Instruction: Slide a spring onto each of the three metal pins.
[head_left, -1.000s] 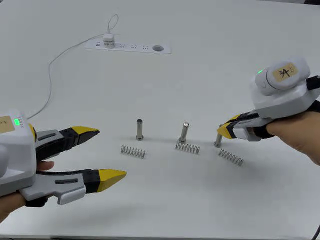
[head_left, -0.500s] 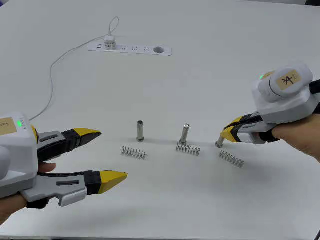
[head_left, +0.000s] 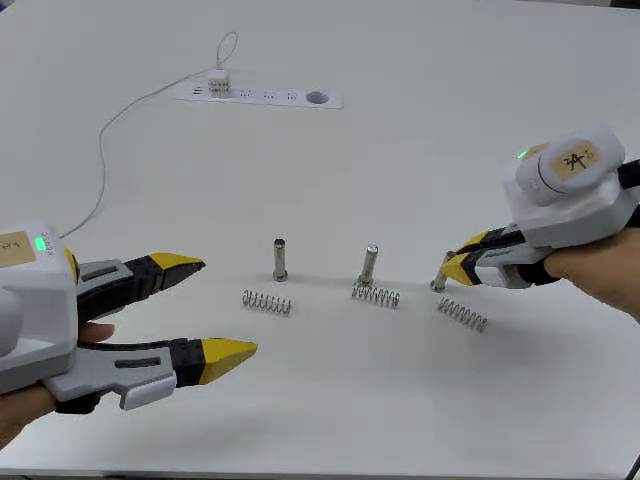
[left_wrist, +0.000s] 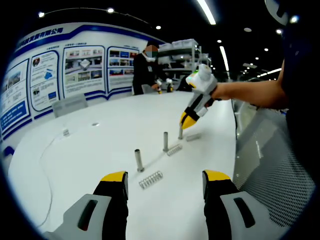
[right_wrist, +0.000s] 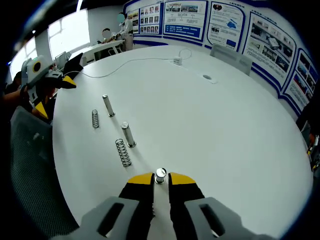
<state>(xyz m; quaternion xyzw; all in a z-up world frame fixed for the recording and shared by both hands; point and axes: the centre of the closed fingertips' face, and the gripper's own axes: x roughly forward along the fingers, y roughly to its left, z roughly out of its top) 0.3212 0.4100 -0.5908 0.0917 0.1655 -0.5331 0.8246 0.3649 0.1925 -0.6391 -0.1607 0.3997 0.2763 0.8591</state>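
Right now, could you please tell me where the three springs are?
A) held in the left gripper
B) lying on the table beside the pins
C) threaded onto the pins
B: the left spring, middle spring and right spring all lie flat on the table.

You have on the bench (head_left: 450, 150): 3 metal pins (head_left: 279, 259) (head_left: 369, 264) (head_left: 438, 284) | 3 springs (head_left: 266, 302) (head_left: 376, 295) (head_left: 461, 314) | 1 power strip (head_left: 270, 96) | 1 cable (head_left: 100, 150) | you hold 2 claws (head_left: 225, 306) (head_left: 448, 266)

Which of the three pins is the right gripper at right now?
The rightmost pin in the head view: its head sits between the jaws of the right gripper. The middle pin and left pin stand free.
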